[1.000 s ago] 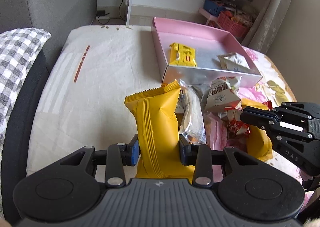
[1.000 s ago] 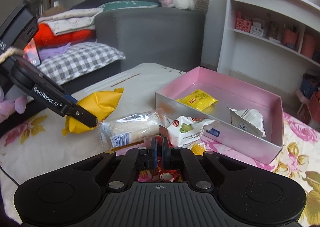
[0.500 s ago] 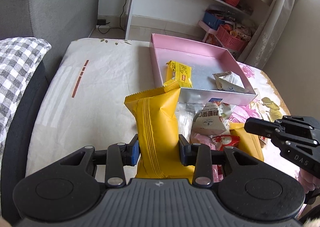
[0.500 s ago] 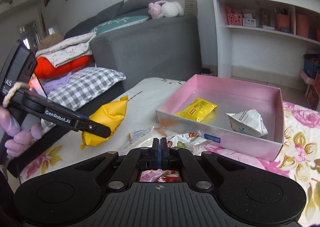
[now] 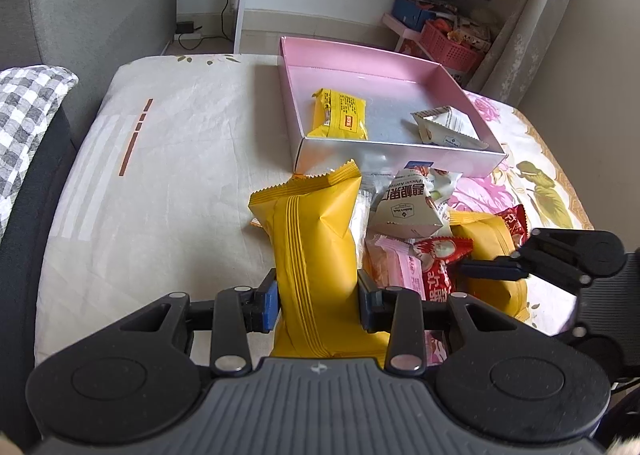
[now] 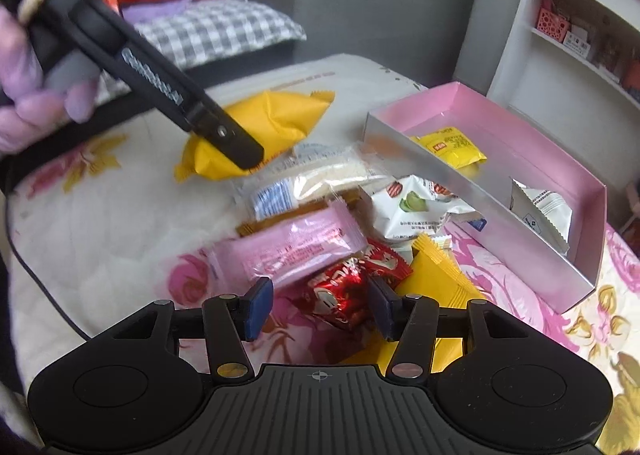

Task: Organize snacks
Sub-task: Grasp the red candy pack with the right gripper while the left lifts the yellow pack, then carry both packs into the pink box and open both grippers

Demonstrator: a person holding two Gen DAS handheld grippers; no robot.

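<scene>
Yellow snack bag [image 5: 316,255] clamped upright in the left gripper [image 5: 317,301], over the bed [image 5: 168,183] near the pink box [image 5: 384,159]; right gripper [image 6: 318,305] fingers just opening, apart above a red candy wrapper [image 6: 340,295], not gripping it

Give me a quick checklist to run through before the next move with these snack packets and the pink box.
1. Left gripper clamped on the yellow packet: ok, both pads press its sides.
2. Right gripper ready to pick: ok, its jaws have just been opening, and the pads touch nothing.
3. Red candy wrapper lined up between the right jaws: ok.
4. Pink wafer packet clear of that grab: not ok, it overlaps the wrapper.
5. Room in the pink box: ok, only a small yellow packet and a white triangular packet inside.
6. Grippers apart from each other: ok.
</scene>
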